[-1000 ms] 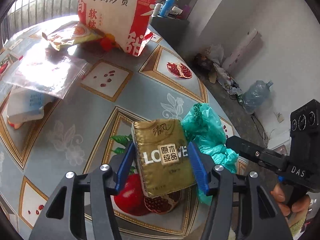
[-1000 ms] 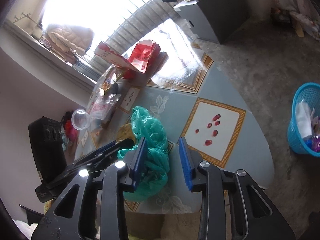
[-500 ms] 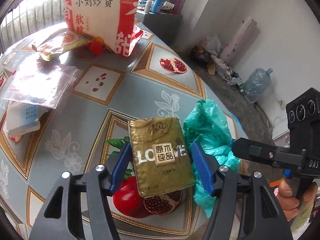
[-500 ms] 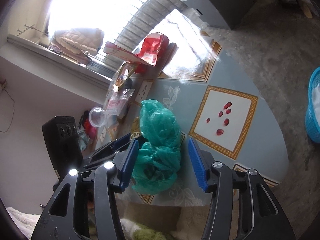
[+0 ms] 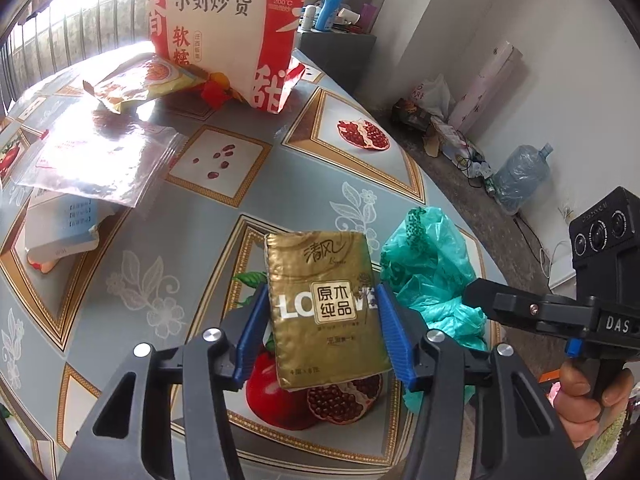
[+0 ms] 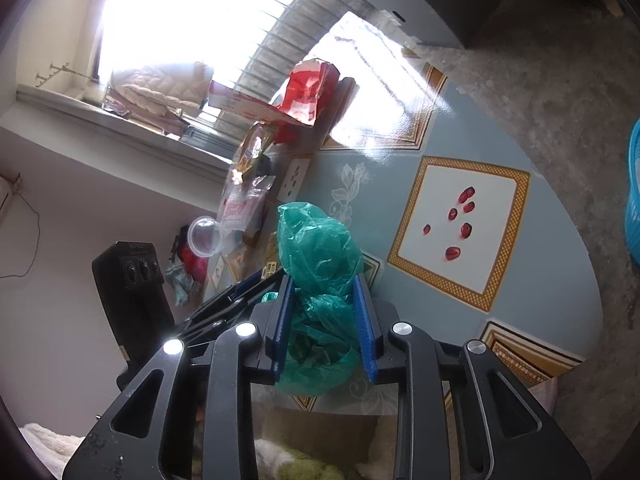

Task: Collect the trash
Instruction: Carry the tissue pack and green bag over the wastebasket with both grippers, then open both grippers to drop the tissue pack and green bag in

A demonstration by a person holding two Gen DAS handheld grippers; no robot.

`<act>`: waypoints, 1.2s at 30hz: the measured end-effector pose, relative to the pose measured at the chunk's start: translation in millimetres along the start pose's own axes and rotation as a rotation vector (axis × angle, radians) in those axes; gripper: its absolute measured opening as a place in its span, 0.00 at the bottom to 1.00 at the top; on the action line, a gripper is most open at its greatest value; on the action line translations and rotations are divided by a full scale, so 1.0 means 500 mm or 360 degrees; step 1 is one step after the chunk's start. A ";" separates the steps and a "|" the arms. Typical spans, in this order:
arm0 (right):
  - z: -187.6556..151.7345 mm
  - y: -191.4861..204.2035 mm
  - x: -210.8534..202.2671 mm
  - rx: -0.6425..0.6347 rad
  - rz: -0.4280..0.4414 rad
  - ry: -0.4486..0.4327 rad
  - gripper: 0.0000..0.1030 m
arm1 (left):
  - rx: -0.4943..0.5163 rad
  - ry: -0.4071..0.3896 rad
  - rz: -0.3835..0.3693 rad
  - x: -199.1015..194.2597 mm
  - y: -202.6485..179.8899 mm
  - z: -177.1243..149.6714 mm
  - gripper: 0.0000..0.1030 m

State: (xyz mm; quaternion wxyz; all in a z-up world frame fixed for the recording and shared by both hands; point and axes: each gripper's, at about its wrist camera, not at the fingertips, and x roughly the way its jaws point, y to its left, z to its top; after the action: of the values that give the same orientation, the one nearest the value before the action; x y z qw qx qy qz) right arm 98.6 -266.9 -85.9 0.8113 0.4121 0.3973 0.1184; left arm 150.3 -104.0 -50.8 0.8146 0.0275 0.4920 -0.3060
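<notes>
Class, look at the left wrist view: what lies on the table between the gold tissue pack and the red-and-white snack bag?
Only bare patterned tablecloth lies between the gold tissue pack and the red-and-white snack bag, shown in the left wrist view.

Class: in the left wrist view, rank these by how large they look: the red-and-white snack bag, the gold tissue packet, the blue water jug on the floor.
1. Red-and-white snack bag
2. Gold tissue packet, held close to the camera, so the ranking against the bag is unsure
3. Blue water jug, far off, clearly smallest

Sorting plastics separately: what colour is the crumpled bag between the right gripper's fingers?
Teal green, translucent plastic bag; clearest in the right wrist view.
</notes>
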 end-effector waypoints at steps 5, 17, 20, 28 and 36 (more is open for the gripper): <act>-0.001 0.005 -0.022 0.0010 0.0053 -0.0055 0.23 | -0.0005 -0.0006 -0.0066 -0.021 -0.009 -0.001 0.50; 0.011 -0.038 -0.203 0.0073 0.0050 -0.0402 0.23 | 0.0243 -0.0046 -0.0326 -0.030 -0.191 0.077 0.50; 0.011 -0.081 -0.278 0.0132 -0.0009 -0.0547 0.23 | 0.0362 -0.0012 -0.0422 0.004 -0.278 0.107 0.50; 0.023 -0.253 -0.420 0.0417 -0.0189 -0.0808 0.23 | 0.0536 0.0316 -0.0618 0.205 -0.506 0.176 0.50; 0.065 -0.516 -0.434 0.0759 -0.0208 -0.0896 0.42 | 0.0733 0.0542 -0.0450 0.448 -0.661 0.183 0.71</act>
State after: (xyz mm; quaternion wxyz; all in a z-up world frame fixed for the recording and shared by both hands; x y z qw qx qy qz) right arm -54.7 -561.3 -152.7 0.7760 0.5796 0.2006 -0.1475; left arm 122.1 -509.4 -102.6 0.6423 0.1933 0.5379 -0.5105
